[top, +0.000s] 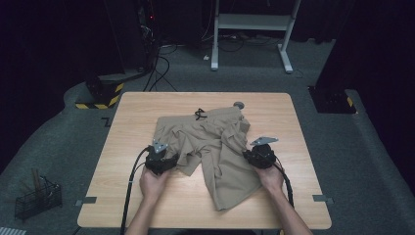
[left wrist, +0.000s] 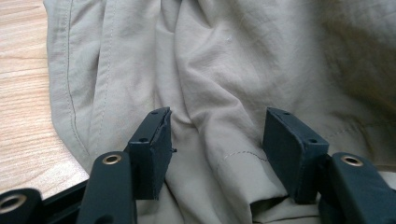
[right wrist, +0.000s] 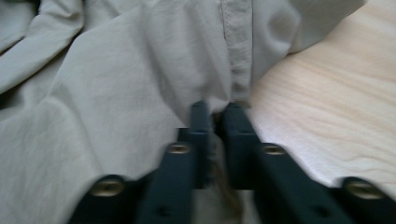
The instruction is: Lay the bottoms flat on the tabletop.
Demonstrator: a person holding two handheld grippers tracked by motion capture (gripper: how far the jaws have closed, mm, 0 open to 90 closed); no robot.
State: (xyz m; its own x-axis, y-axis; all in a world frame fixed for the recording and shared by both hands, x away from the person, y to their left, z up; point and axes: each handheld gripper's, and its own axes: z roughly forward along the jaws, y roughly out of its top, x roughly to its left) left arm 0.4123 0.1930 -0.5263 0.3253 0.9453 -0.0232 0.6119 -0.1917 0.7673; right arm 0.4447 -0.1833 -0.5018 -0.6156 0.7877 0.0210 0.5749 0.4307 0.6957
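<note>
— Shorts (top: 210,147) first: where do they lie from your two grippers?

— I see them spread across the middle of the table (top: 142,105), waistband at the far side, legs running back toward me. The long axis runs far to near, with the longer leg slanting toward my right. Both grippers sit at the near half, one on each side.

— Which one already has cloth?

— My right gripper (right wrist: 215,116). Its jaws are pinched nearly together on a fold at the shorts' right edge, just beside the seam, with bare wood right next to it.

— And the left?

— My left gripper (left wrist: 215,140) stands wide, jaws apart, with the hem of the shorter leg lying between them. The pads (left wrist: 156,144) don't press on it, so I hold nothing there yet.

— So what does the coming move turn on?

— I judge it turns on the left side. The cloth lies straight ahead of those jaws, so they need only shut. Then both edges could be lifted across the long axis.
</note>
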